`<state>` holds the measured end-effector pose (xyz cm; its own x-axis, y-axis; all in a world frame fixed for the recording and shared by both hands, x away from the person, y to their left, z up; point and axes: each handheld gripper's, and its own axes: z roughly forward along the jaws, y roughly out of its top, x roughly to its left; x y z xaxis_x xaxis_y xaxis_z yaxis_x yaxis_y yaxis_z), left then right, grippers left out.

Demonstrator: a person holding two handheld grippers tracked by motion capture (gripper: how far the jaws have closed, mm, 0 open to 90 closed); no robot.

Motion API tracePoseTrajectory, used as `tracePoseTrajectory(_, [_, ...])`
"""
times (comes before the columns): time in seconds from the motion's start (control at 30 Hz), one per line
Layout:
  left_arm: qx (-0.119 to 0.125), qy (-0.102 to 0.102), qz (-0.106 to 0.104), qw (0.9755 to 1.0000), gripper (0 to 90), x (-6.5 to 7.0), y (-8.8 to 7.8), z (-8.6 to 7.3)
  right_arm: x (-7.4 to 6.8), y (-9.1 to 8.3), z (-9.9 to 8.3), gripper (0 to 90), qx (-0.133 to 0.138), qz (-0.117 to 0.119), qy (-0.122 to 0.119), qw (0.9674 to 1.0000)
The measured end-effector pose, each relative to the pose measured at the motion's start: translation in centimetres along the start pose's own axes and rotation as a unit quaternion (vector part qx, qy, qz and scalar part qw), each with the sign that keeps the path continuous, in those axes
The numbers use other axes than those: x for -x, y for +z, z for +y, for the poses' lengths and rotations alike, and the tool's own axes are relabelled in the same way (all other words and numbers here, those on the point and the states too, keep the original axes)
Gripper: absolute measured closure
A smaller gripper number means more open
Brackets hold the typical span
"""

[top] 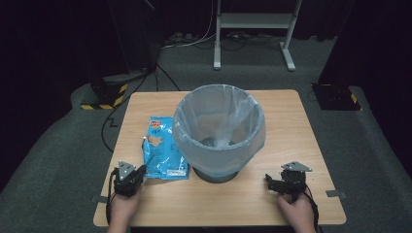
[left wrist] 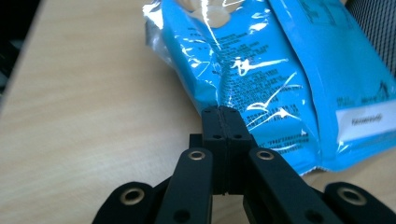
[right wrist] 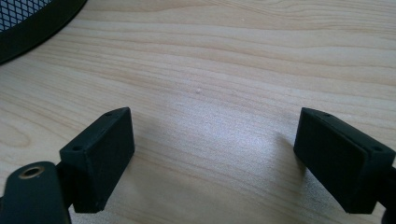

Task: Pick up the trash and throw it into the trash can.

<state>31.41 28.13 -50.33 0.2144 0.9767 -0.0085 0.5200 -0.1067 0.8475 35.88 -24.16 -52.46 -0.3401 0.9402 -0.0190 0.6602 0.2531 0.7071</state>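
Centrally, a mesh bin point(top: 219, 172) lined with a translucent bag stands on the wooden tabletop point(top: 291, 131); the glossy blue snack packet point(top: 163, 150) lies just beside it. Your left hand-held gripper point(left wrist: 222, 112) is clenched empty at the packet's edge; your right hand-held gripper point(right wrist: 212, 149) is released. Likely light, crinkly, slippery: pinch its sealed edge.

A light wooden table point(top: 291, 145) stands on grey carpet point(top: 58, 160) in a dark room. Behind it is a white metal stand point(top: 252, 22) with cables point(top: 194, 41) at its foot. Yellow-and-black striped bases point(top: 104, 94) sit at each side.
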Motion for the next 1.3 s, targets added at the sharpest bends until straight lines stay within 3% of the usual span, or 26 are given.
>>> tracePoseTrajectory(0.1, [0.033, -0.002, 0.014, 0.9993, 89.7, 0.1, -1.0, 0.9, 0.0, 0.0, 0.0, 12.0, 0.000, 0.000, 0.000, 1.0000])
tracePoseTrajectory(0.3, [0.090, -0.004, 0.033, 0.9954, 89.8, 0.1, -3.2, 2.7, 0.0, 0.0, 0.0, 12.1, 0.000, 0.000, 0.000, 1.0000])
tracePoseTrajectory(0.57, [0.162, -0.010, 0.057, 0.9850, 89.7, -0.3, -5.8, 5.1, 0.0, 0.0, 0.0, 12.1, 0.000, 0.000, 0.000, 1.0000])
tracePoseTrajectory(1.0, [0.225, 0.009, 0.096, 0.9695, 89.7, -0.6, -8.7, 8.5, 0.0, 0.0, 0.0, 12.1, 0.000, 0.000, 0.000, 1.0000])
tracePoseTrajectory(1.3, [0.255, 0.009, 0.106, 0.9611, 89.7, -0.7, -10.0, 10.8, 0.0, 0.0, 0.0, 12.1, 0.000, 0.000, 0.000, 1.0000])
